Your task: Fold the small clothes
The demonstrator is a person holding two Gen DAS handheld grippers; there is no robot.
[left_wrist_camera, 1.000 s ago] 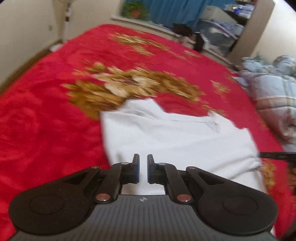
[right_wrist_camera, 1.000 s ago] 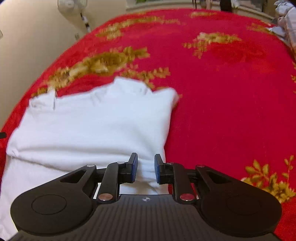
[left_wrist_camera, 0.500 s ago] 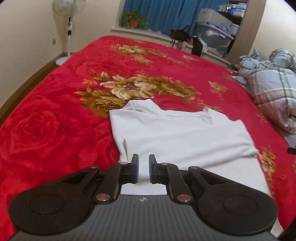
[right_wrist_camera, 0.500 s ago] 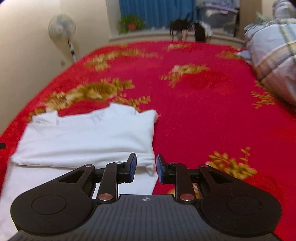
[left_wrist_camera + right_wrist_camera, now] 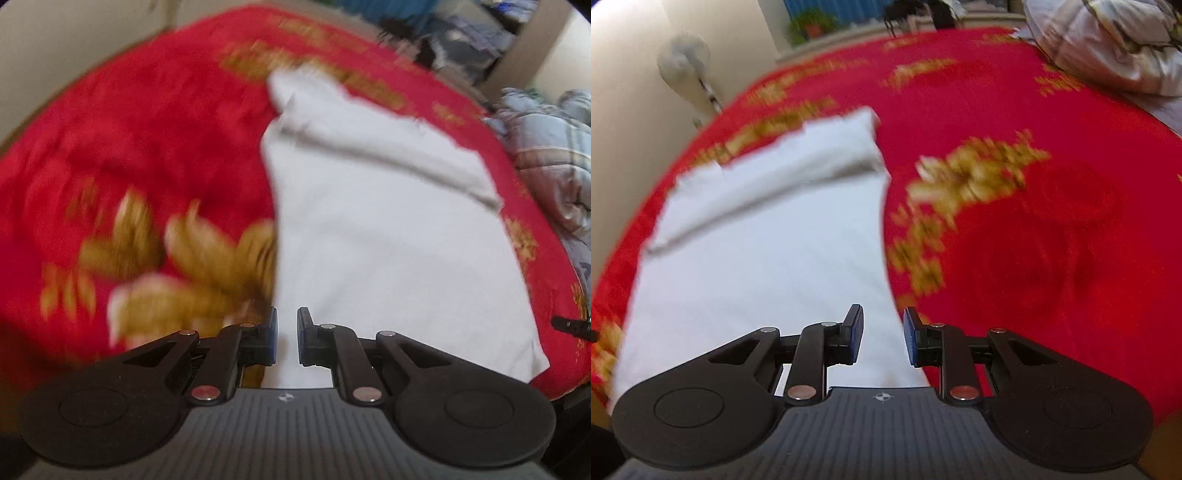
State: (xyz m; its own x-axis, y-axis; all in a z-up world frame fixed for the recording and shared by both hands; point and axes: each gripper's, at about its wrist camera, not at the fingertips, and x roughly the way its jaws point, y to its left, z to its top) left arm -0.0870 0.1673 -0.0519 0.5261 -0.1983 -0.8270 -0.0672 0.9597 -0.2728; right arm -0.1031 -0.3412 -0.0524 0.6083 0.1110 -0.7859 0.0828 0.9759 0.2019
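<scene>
left gripper (image 5: 287,334): fingers a narrow gap apart, nothing between them; it sits over the near left corner of the white garment, with the left blue pad (image 5: 272,334) at the cloth's left edge. whether the pads touch the cloth cannot be told.
right gripper (image 5: 882,334): fingers spread a little wider, nothing pinched; it sits over the near right edge of the garment, the left finger above white cloth and the right blue pad (image 5: 911,341) above the red cover.
white garment (image 5: 388,236): lies flat on the bed, running away from both cameras; its far end is folded back on itself into a thicker band (image 5: 783,173) across the width. the near part is one smooth layer. in the right wrist view the same cloth (image 5: 757,266) fills the left half of the frame.
bedspread (image 5: 122,147): red, with gold flower patterns; a big gold bloom (image 5: 184,269) lies just left of the garment's near edge, another (image 5: 971,177) to the right of it.
sharpness: both views are smeared by motion, so fine detail of the cloth's edges is lost.
plaid quilt (image 5: 546,147): bunched at the bed's right side, well apart from the garment.
standing fan (image 5: 685,64): by the cream wall past the bed's left edge.
potted plant (image 5: 812,26): on the far ledge before a blue curtain (image 5: 827,7).
</scene>
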